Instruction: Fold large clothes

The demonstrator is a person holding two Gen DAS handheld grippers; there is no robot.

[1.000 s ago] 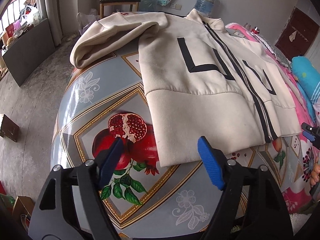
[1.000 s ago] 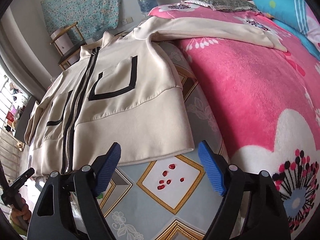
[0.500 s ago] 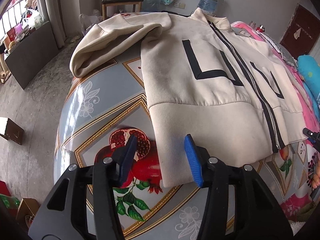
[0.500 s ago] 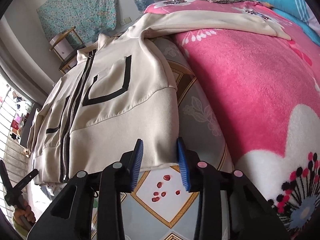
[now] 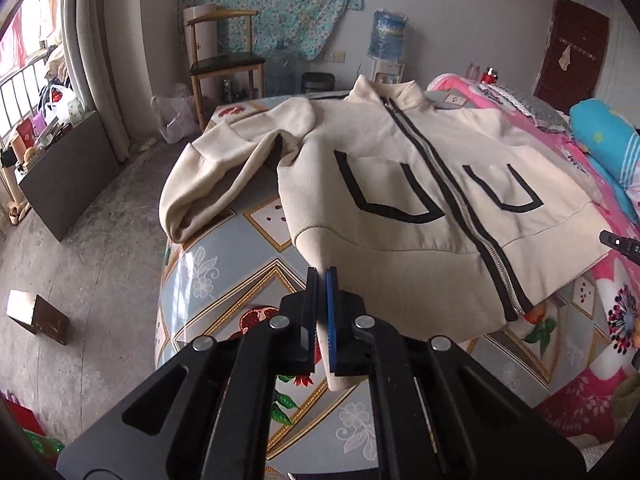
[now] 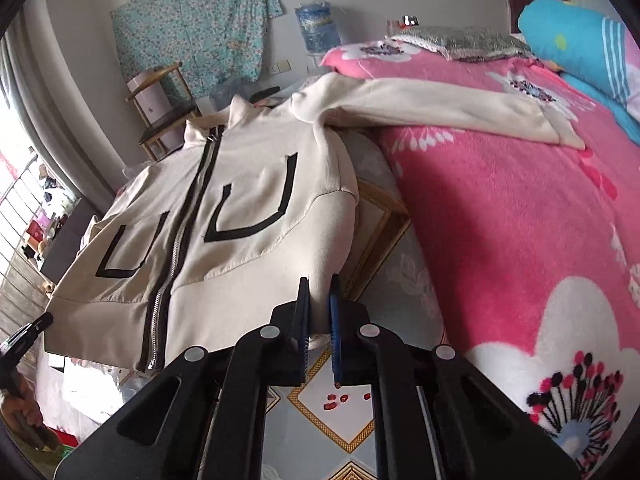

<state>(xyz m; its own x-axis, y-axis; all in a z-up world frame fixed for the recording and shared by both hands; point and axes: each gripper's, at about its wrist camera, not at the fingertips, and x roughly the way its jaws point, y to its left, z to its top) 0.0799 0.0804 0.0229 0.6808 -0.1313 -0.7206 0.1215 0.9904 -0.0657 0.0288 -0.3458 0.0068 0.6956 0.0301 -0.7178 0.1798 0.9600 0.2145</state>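
Both hand-held grippers, left (image 5: 321, 276) and right (image 6: 318, 285), are clamping hem corners of the cream zip-front jacket (image 5: 420, 200); only the right view is showing its sleeve (image 6: 440, 110) draping onto the pink floral blanket (image 6: 520, 220).

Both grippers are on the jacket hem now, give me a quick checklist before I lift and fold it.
1. Left gripper shut on the jacket's hem corner: ok, cloth sits between the pads.
2. Right gripper shut on the opposite hem corner: ok.
3. Zipper closed so the front stays together: ok along the visible length.
4. Left sleeve laid flat: not ok, it is bunched and hangs over the table edge.
5. Right sleeve tucked in: not ok, it stretches out across the pink blanket.
6. Depth of each grip: cannot tell; the pads hide it.
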